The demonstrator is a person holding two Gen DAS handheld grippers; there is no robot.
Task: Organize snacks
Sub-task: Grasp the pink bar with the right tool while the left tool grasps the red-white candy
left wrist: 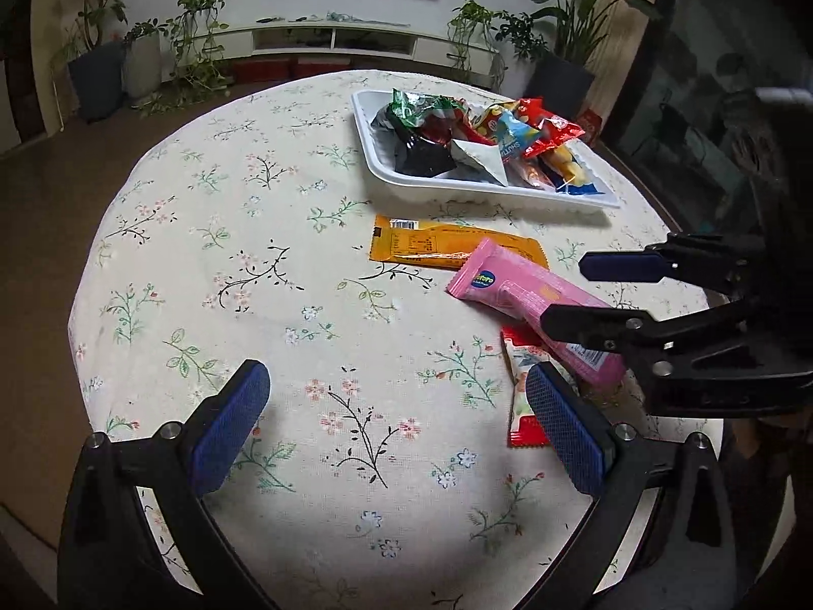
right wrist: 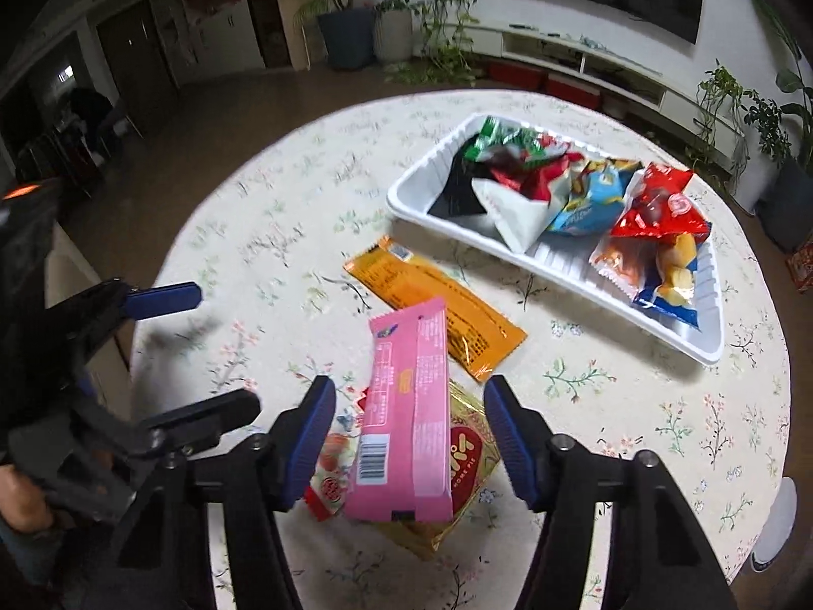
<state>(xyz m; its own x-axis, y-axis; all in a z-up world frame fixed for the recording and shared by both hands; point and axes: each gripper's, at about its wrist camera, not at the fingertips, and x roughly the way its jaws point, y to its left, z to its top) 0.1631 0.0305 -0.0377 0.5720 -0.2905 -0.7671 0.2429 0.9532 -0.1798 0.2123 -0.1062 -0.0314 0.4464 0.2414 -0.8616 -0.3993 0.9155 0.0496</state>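
A long pink snack pack (right wrist: 406, 417) (left wrist: 533, 305) lies between the open fingers of my right gripper (right wrist: 410, 434), on top of a gold snack pack (right wrist: 467, 462) and a red-and-white pack (right wrist: 330, 478) (left wrist: 523, 396). The right gripper also shows in the left wrist view (left wrist: 569, 295); its jaws are apart around the pink pack. An orange pack (left wrist: 452, 249) (right wrist: 437, 305) lies flat beyond it. A white tray (left wrist: 371, 152) (right wrist: 406, 203) holds several snack bags. My left gripper (left wrist: 401, 422) is open and empty over bare cloth, left of the packs.
The round table has a floral cloth (left wrist: 254, 254). Potted plants (left wrist: 198, 40) and a low white TV cabinet (left wrist: 335, 35) stand beyond the table. A white object (right wrist: 772, 523) sits at the table's right edge.
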